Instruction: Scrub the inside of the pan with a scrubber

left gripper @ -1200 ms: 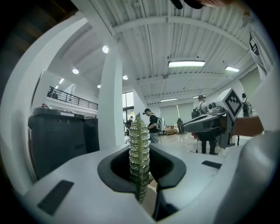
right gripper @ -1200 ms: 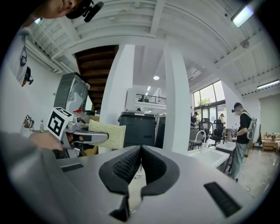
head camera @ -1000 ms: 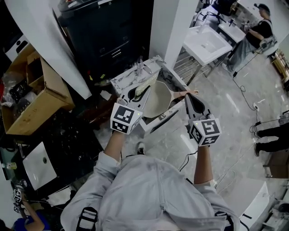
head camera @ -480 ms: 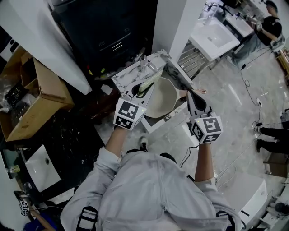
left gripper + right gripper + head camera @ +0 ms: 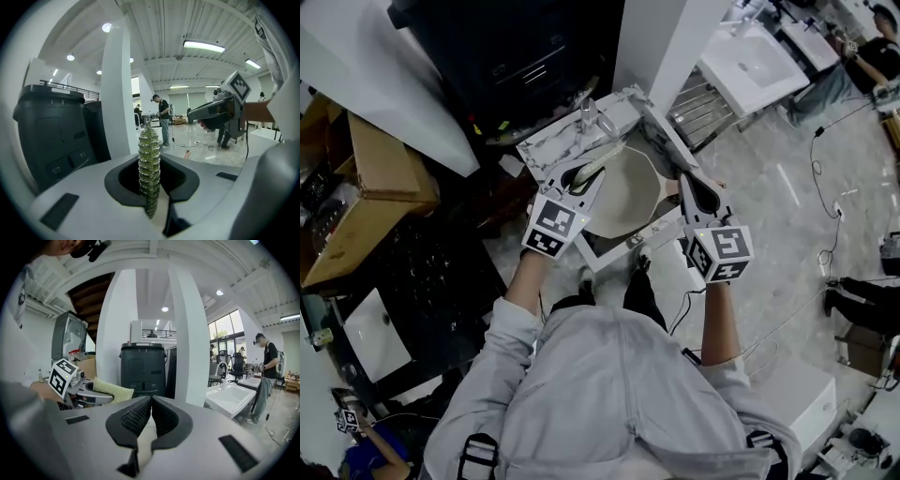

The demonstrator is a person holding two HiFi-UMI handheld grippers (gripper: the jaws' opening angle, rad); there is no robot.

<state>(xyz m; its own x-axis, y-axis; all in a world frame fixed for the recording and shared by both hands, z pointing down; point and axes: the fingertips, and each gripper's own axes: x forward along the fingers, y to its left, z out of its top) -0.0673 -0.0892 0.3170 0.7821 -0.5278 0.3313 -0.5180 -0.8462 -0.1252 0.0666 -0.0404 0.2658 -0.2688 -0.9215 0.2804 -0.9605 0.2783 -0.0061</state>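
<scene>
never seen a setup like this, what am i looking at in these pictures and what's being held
No robot here: a person holds a clamping tool in each hand; the cubes with square markers belong to them. One picture looks down from a head camera; the other two look along each tool's jaws. The left tool is clamped on a yellow-green scrubber, by the pale pan at a marbled sink unit. The right tool appears shut on the pan's handle.
</scene>
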